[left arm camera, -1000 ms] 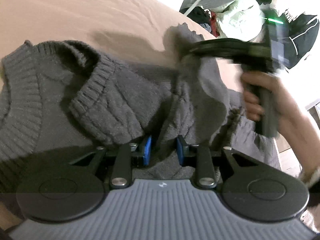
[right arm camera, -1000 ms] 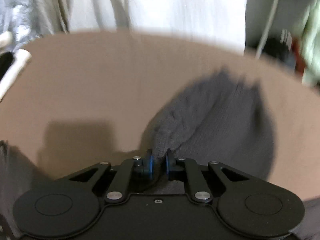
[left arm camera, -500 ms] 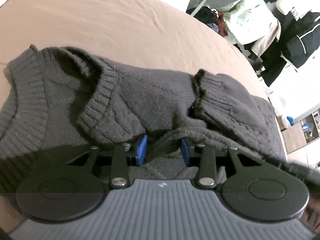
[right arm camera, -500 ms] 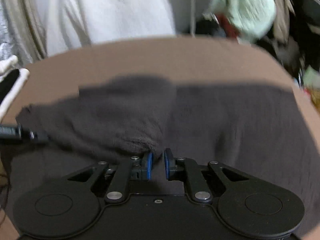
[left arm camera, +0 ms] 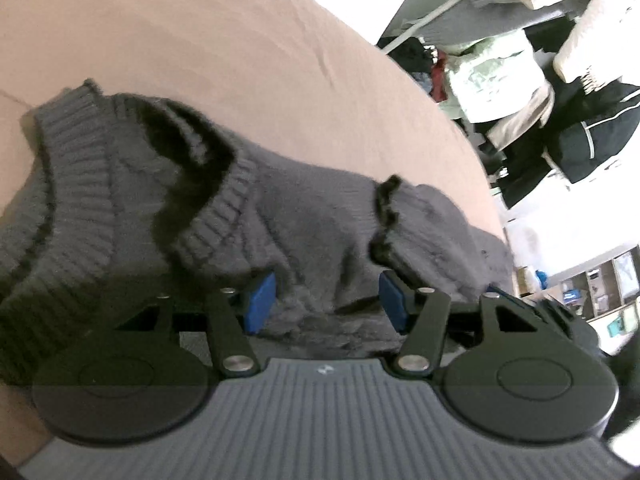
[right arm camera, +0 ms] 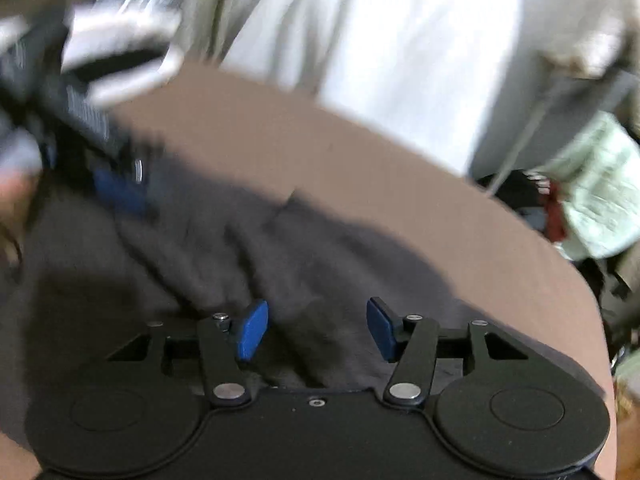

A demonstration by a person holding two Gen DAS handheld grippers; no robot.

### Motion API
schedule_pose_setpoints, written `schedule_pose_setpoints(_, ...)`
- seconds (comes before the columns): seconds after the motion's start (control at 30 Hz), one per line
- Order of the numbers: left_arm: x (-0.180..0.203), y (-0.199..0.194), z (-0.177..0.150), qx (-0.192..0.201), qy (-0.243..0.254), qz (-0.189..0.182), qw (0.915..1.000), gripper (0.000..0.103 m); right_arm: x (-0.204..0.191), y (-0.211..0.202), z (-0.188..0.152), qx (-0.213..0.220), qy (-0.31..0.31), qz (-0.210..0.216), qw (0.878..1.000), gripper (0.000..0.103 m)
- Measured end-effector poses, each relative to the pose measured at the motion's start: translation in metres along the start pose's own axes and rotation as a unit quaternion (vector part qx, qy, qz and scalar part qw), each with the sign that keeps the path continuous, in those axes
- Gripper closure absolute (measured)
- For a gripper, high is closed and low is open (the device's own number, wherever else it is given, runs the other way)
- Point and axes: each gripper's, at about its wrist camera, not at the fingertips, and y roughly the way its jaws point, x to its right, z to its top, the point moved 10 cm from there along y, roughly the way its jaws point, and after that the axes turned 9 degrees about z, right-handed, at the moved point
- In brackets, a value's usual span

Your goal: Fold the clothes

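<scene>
One grey sweater (left arm camera: 304, 216), two spread grippers (left arm camera: 326, 304)

One dark grey cable-knit sweater (left arm camera: 312, 216) lies ahead of two black two-finger grippers with blue pads, left (left arm camera: 326, 300) and right (right arm camera: 318, 330), on one brown cloth-covered surface (left arm camera: 224, 60) beneath them.

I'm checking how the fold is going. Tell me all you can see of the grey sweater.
The sweater is dark grey cable knit with ribbed edges. It lies rumpled on the brown bedsheet, a ribbed cuff folded onto its body. The left gripper and right gripper are both open over it, knit between the blue pads, nothing clamped.
</scene>
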Motion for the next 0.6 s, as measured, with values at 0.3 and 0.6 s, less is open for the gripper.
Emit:
schedule_pose_setpoints(0.3,-0.002,0.010,-0.005,-0.005,0.028,0.035,0.9990,0.046,0.042,-0.054,0.015,0.099,0.109,-0.026,0.989,0.093)
schedule_pose_setpoints(0.6,-0.007,0.006,-0.007,-0.003,0.030,0.045,0.9985,0.046,0.107,-0.115,-0.111,0.038,0.387,-0.101,0.916,0.092)
